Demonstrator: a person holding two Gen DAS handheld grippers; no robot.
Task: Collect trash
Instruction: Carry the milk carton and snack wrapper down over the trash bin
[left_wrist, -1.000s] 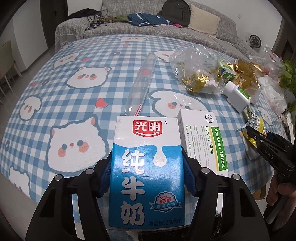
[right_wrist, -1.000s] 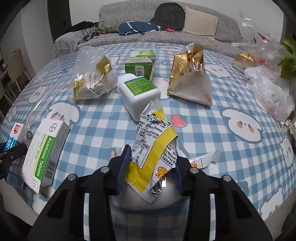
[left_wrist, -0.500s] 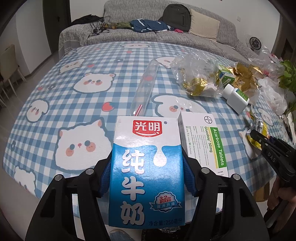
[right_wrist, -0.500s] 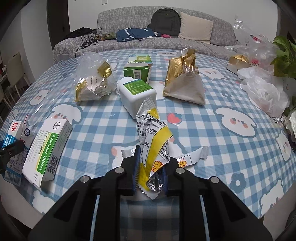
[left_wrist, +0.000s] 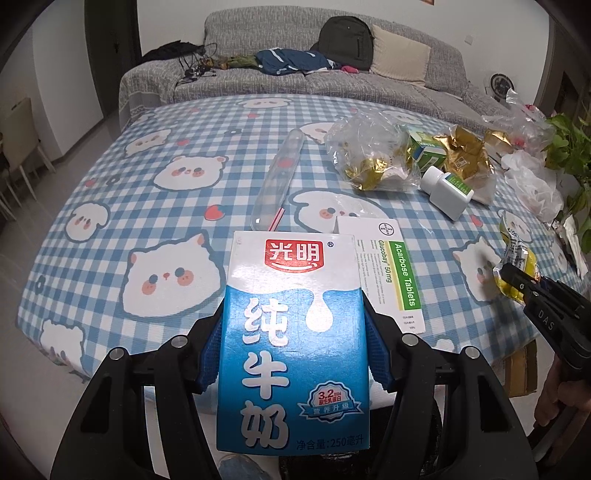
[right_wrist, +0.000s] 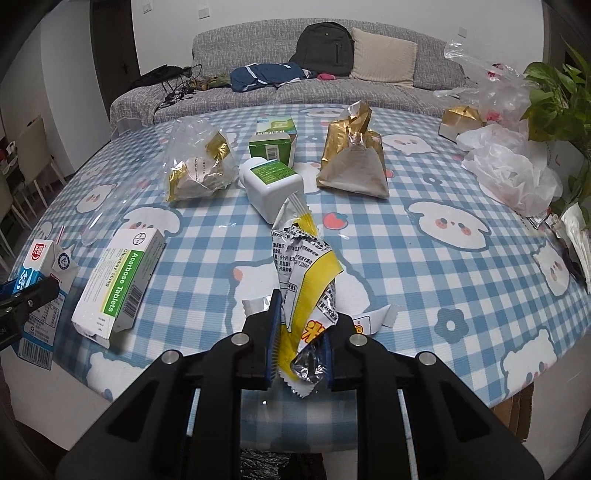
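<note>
- Checked blue-and-white cloth with cartoon animals covers the round tabletop (right_wrist: 424, 258), which carries all the loose rubbish; a grey sofa (right_wrist: 424, 79) stands behind it.
- Left gripper (left_wrist: 293, 347) has its jaws spread about as wide as the milk carton (left_wrist: 293, 332) and pressed against both its sides, so the blue-and-white carton is clamped upright between the blue pads. From the right wrist view the carton (right_wrist: 40, 280) appears at the near left edge of the tabletop; whether it rests on the cloth or is lifted clear cannot be told.
- Right gripper (right_wrist: 301, 354) has its jaws drawn close together, pinching the lower part of a crumpled yellow wrapper (right_wrist: 308, 280) with black print; the wrapper's upper end sticks up and forward out of the jaws. A white torn wrapper scrap (right_wrist: 373, 317) lies on the cloth just beyond the fingertips.
- White tablet box (right_wrist: 118, 280) with a green stripe lies flat just beside the carton, on its right.
- Further back lie a gold foil bag (right_wrist: 352, 162), a clear plastic bag (right_wrist: 195, 162) with gold foil inside, a white pill bottle (right_wrist: 273, 184) on its side, and a green carton (right_wrist: 275, 142) behind the bottle.
- Clear narrow plastic sleeve (left_wrist: 279, 181) lies along the cloth beyond the milk carton.
</note>
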